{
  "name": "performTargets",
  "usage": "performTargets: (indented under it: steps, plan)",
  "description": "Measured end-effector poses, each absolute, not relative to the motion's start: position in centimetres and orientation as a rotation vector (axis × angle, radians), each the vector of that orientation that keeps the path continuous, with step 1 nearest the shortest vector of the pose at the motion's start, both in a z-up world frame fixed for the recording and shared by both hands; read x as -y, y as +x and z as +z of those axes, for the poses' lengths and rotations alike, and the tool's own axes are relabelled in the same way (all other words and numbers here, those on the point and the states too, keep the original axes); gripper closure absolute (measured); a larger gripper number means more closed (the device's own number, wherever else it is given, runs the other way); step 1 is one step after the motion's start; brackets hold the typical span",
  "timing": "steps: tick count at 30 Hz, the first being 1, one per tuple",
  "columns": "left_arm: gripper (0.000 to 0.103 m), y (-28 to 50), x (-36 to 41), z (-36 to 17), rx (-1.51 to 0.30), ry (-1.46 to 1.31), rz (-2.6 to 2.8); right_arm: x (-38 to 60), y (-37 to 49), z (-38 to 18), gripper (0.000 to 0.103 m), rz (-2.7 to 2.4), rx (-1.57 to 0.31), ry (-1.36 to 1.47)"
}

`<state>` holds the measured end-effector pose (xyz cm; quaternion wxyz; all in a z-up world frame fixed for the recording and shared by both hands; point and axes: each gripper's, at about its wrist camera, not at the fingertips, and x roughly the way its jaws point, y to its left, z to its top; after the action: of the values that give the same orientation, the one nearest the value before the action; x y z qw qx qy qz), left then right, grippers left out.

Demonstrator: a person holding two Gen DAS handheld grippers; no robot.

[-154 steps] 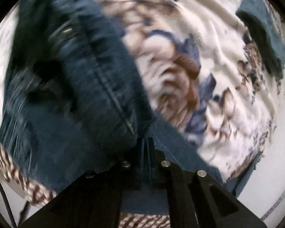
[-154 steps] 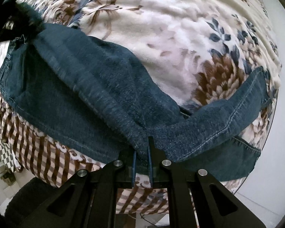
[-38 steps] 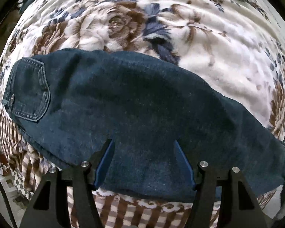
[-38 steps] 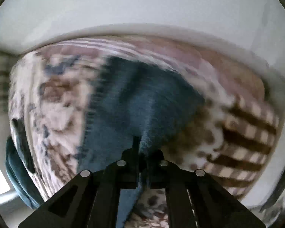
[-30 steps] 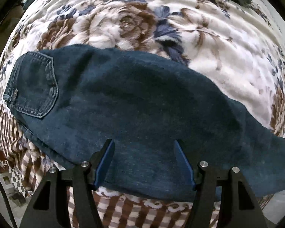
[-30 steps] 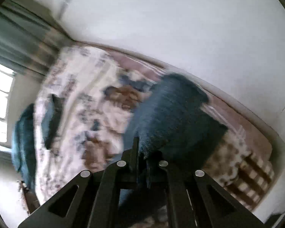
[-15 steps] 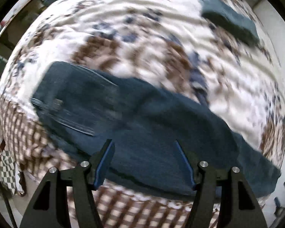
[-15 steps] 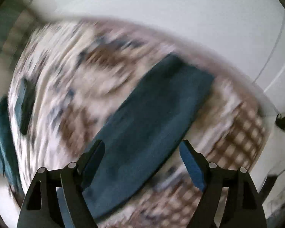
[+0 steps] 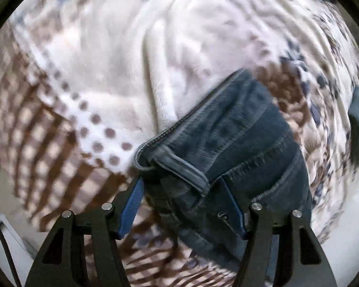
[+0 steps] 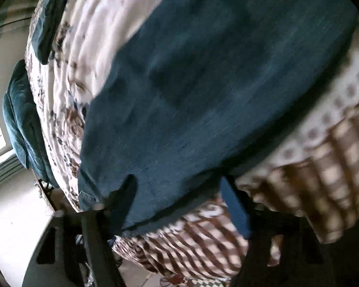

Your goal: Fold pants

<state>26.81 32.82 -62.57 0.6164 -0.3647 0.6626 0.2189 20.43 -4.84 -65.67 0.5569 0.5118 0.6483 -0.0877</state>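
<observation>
step: regrasp between folds. Pants lie flat, likely folded lengthwise already; both grippers are coming in for the next hold, I judge.
pants point(image 9: 237, 148): dark denim on the floral blanket point(image 9: 136, 47), near the bed edge with the checked border. Left view: waistband with belt loop at centre, cloth running off toward 5 o'clock. Right view: pants point(image 10: 203, 83) fill the middle, running from 1 o'clock down to 7 o'clock.
left gripper point(image 9: 183, 204): jaws apart, about mid-width, holding nothing. Waistband corner sits between the blue pads, no pinch visible.
right gripper point(image 10: 179, 205): jaws closing, still wide. Pants edge lies between them, pads not yet pressing as far as blur allows.
other: teal cushion point(image 10: 21, 117) at 9 o'clock in right view, well apart from the pants.
next: close left on the waistband, right on the leg edge, get both layers in each pinch, then lift and carry one end over the other.
risk: catching the blanket with the denim; blur hides exact depth.
</observation>
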Motion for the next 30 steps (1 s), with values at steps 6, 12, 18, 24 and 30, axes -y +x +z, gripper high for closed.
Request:
performTargets:
  steps: [6, 12, 18, 24, 30]
  plan:
    - [0.04, 27.1, -32.6, -64.4, -1.512, -0.818, 0.502, 2.1, 21.6, -67.7, 0.065, -0.27, -1.485, 1.138]
    - [0.067, 25.5, -30.7, -62.3, -1.421, -0.741, 0.476, 1.6, 22.0, -66.5, 0.087, -0.262, -1.461, 1.088]
    - [0.075, 23.5, -28.6, -58.8, -1.353, -0.661, 0.449, 2.4, 22.0, -63.9, 0.093, -0.23, -1.46, 1.064]
    - [0.085, 21.1, -30.6, -57.6, -1.375, -0.72, 0.435, 2.7, 20.9, -60.3, 0.094, -0.177, -1.449, 1.008]
    - [0.084, 22.1, -31.0, -62.5, -1.45, -0.669, 0.495, 1.7, 19.7, -65.6, 0.094, -0.182, -1.586, 0.962]
